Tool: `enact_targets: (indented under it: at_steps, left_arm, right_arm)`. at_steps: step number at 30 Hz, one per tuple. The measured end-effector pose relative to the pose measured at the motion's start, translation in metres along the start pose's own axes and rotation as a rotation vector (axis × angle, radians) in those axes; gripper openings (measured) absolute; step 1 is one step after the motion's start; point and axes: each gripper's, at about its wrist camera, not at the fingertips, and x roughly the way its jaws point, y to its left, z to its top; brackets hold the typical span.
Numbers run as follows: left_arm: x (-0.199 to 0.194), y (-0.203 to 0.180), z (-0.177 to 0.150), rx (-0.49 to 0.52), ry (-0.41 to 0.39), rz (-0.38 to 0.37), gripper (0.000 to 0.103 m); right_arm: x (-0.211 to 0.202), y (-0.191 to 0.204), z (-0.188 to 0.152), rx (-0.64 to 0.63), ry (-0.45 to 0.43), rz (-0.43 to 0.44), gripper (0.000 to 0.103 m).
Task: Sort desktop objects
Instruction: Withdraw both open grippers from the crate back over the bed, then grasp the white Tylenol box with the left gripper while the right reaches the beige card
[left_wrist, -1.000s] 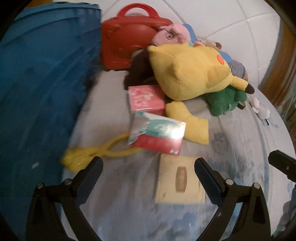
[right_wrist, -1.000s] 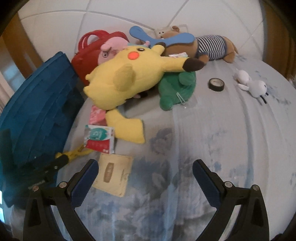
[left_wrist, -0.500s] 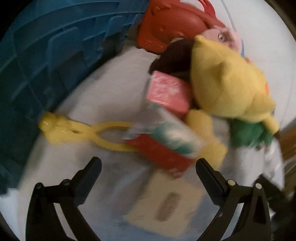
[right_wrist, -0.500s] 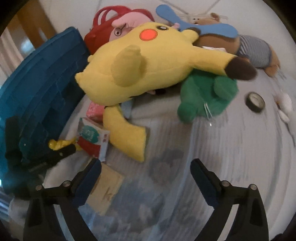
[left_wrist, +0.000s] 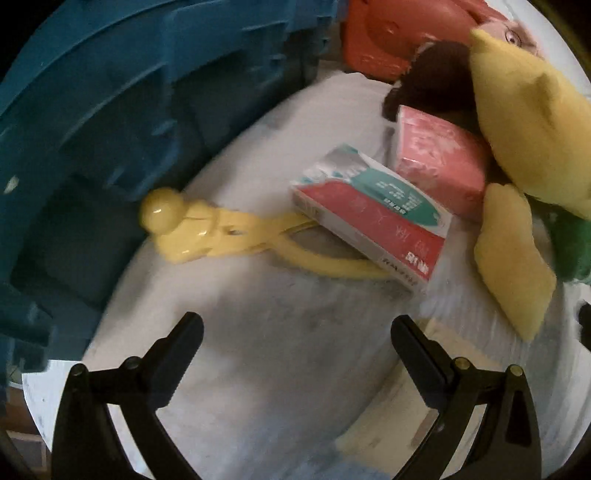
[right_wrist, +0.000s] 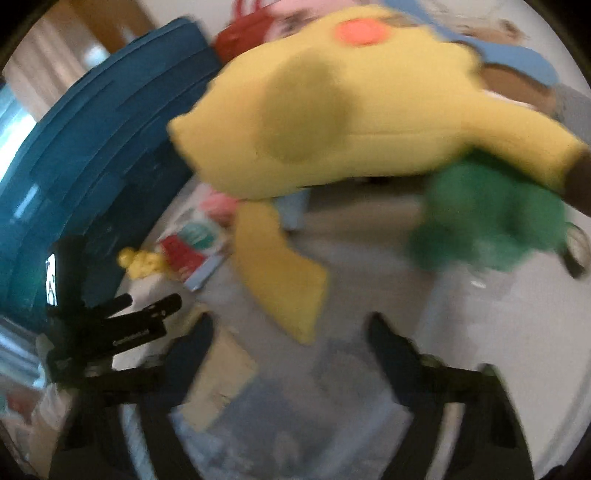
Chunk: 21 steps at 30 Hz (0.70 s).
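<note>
Where blue bin (left_wrist: 110, 122) walls one side, bedsheet (left_wrist: 280, 350) lies bare.

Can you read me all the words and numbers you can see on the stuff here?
Red, teal and white box: it has printing on its top and side, but it is too blurred to read.
Pink packet: pale markings, too faint to read.
Left gripper, seen from the right wrist: a white line of letters on its black body, too blurred to read.
Tan flat packet: no readable text.
Nothing else carries writing.
</note>
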Motion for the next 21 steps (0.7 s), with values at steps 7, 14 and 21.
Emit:
enact_targets:
  at_steps: [7,14,21]
  left_arm:
    - [-0.012,-0.013,0.022,-0.023,-0.048,-0.098,0.103]
    - [0.035,-0.027,0.057,-0.24,-0.012,-0.156,0.103]
    - [0.072,-0.044,0.074,-0.221,0.019,-0.07,0.103]
  right_arm:
    - [0.018,0.019,0.012,-0.033,0.001,0.033,0.055]
    - [0.003,-0.021,0.003,0.047,-0.009,-0.033,0.06]
    - [0.004,-0.034,0.011,0.039,-0.023,-0.017,0.066]
